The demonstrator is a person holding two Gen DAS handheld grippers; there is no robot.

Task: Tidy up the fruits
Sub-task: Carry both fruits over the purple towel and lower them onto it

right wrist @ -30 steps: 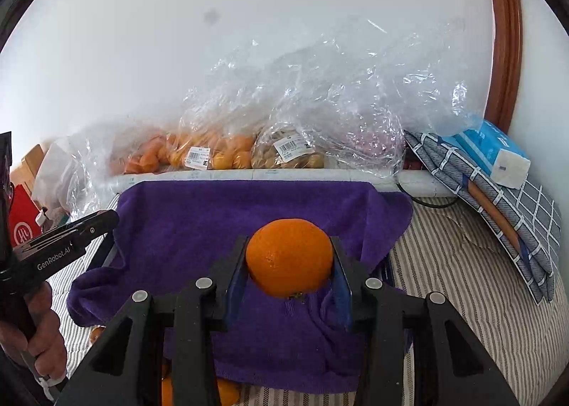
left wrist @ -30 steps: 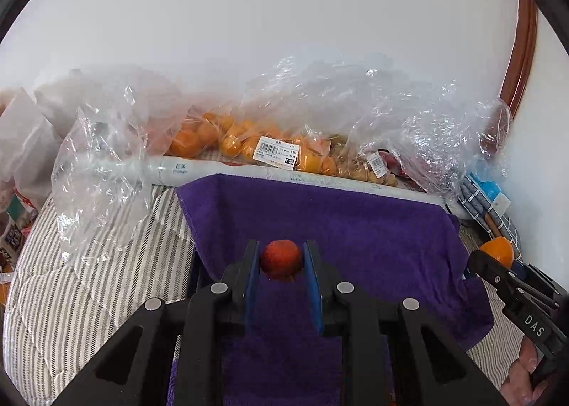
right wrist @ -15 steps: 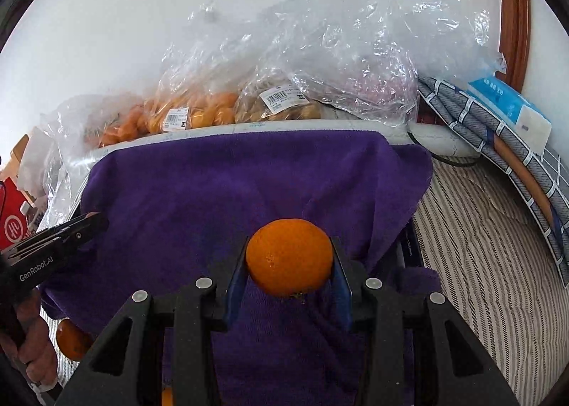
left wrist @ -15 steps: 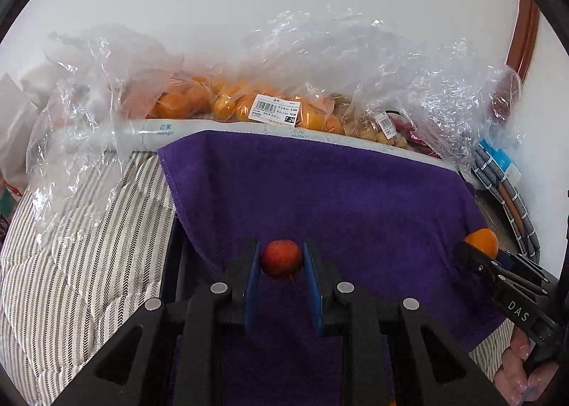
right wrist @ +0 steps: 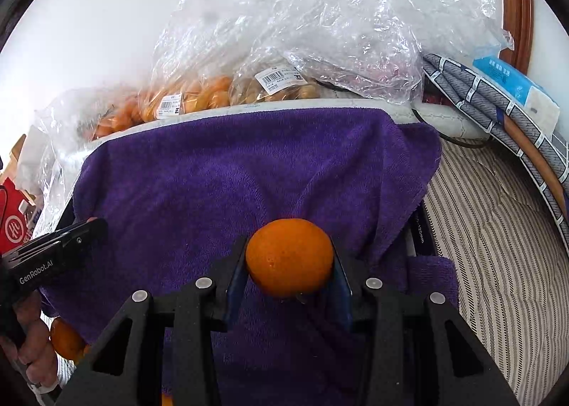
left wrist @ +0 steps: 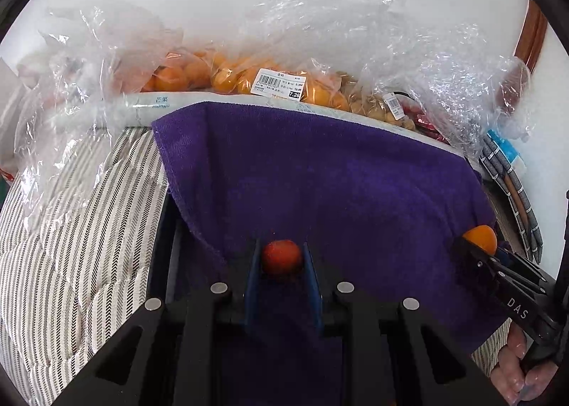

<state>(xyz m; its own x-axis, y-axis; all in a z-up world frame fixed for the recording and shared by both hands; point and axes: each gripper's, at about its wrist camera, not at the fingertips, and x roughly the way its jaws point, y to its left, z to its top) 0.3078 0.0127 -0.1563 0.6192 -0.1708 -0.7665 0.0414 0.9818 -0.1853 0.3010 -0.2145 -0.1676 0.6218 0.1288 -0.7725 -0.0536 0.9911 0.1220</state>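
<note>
My left gripper (left wrist: 281,258) is shut on a small red fruit (left wrist: 281,257) and holds it over the near part of a purple towel (left wrist: 320,178). My right gripper (right wrist: 288,258) is shut on an orange (right wrist: 288,256) above the same towel (right wrist: 231,185). The right gripper with its orange (left wrist: 480,238) shows at the right edge of the left wrist view. The left gripper's finger (right wrist: 60,246) shows at the left of the right wrist view; its fruit is hidden there.
Clear plastic bags of orange fruit (left wrist: 242,77) and brownish fruit (right wrist: 284,89) line the back by the white wall. A striped quilt (left wrist: 71,228) lies on both sides. A loose orange (right wrist: 65,338) lies low left. A blue tissue pack (right wrist: 515,86) sits on checked cloth at right.
Both grippers have moved forward and lower over the purple towel, which now fills more of both views. Each still holds its fruit.
</note>
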